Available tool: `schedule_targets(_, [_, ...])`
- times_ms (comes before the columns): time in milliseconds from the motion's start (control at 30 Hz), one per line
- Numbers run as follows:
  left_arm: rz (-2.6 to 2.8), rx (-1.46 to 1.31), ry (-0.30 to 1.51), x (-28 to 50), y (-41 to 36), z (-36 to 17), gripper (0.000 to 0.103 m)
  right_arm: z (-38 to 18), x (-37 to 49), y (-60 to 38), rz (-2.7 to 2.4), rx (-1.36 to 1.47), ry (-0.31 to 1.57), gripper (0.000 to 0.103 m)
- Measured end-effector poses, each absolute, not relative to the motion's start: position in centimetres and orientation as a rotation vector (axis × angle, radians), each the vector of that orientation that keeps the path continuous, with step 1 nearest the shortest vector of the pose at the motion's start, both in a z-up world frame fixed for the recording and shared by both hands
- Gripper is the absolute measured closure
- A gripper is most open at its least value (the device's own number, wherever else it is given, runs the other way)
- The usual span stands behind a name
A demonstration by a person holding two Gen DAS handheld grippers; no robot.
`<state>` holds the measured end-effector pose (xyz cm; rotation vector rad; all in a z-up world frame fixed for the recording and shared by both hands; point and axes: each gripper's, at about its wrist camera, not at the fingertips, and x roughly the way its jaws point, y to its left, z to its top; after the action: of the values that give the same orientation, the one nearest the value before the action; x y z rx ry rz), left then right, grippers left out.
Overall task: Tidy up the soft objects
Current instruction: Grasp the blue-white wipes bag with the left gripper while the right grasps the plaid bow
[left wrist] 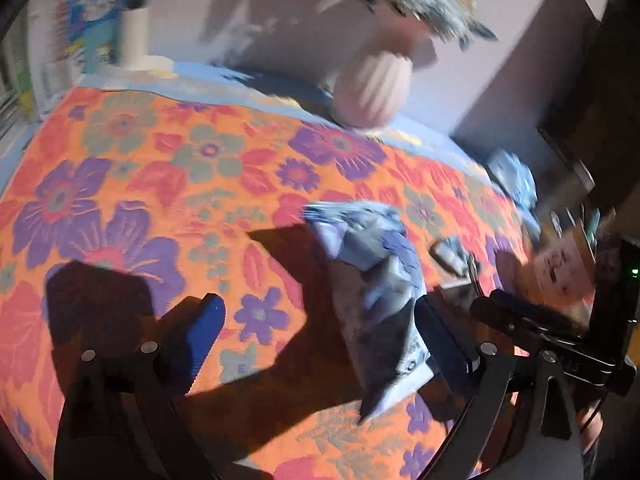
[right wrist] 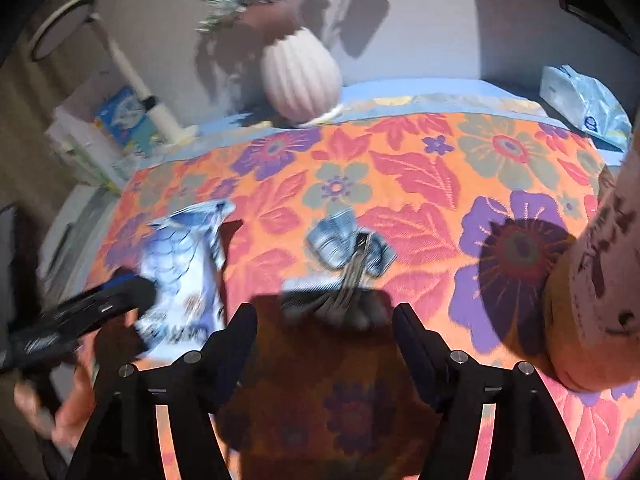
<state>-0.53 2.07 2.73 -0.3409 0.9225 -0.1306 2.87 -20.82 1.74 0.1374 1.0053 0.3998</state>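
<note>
Both grippers stand released over the floral cloth (right wrist: pixel 420 152): the left gripper (left wrist: pixel 320 332) beside the blue pouch (left wrist: pixel 376 280) at centre frame, the right gripper (right wrist: pixel 324 332) below a small packet (right wrist: pixel 340 240) mid-frame.

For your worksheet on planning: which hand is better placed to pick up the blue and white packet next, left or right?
Probably the left. The left tool is open with the packet beside one finger; the right tool faces a smaller item.
</note>
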Motion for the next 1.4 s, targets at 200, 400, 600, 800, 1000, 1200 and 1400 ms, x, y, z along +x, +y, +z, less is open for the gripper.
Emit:
schedule_targets(200, [-0.161, -0.341, 0.927, 0.5, -0.3, 2.5, 0.008, 1.0, 5.0, -19.1, 0.351, 0.145, 0.988, 0.035])
schedule_targets(400, [-0.146, -0.361, 0.944, 1.7, -1.1, 1.0, 0.035, 0.6, 4.7, -17.3, 0.300, 0.031, 0.937, 0.037])
schedule_targets(600, [-0.091, -0.278, 0.887, 1.0, -2.3, 1.3, 0.046, 0.5, 4.5, -16.7, 0.263, -0.033, 0.913, 0.054])
schedule_targets(800, [-0.040, -0.210, 0.845, 0.6, -3.1, 1.5, 0.047, 0.5, 4.3, -16.8, 0.261, -0.027, 0.907, 0.058])
schedule_targets(1000, [-0.029, -0.200, 0.830, 0.5, -3.2, 1.6, 0.047, 0.4, 4.2, -16.7, 0.257, -0.023, 0.905, 0.058])
schedule_targets(1200, [-0.027, -0.208, 0.829, 0.4, -3.2, 1.6, 0.047, 0.4, 4.3, -16.8, 0.254, -0.008, 0.909, 0.054])
schedule_targets(1400, [-0.043, -0.254, 0.819, 0.1, -2.5, 1.6, 0.047, 0.5, 4.1, -17.0, 0.269, 0.014, 0.911, 0.044])
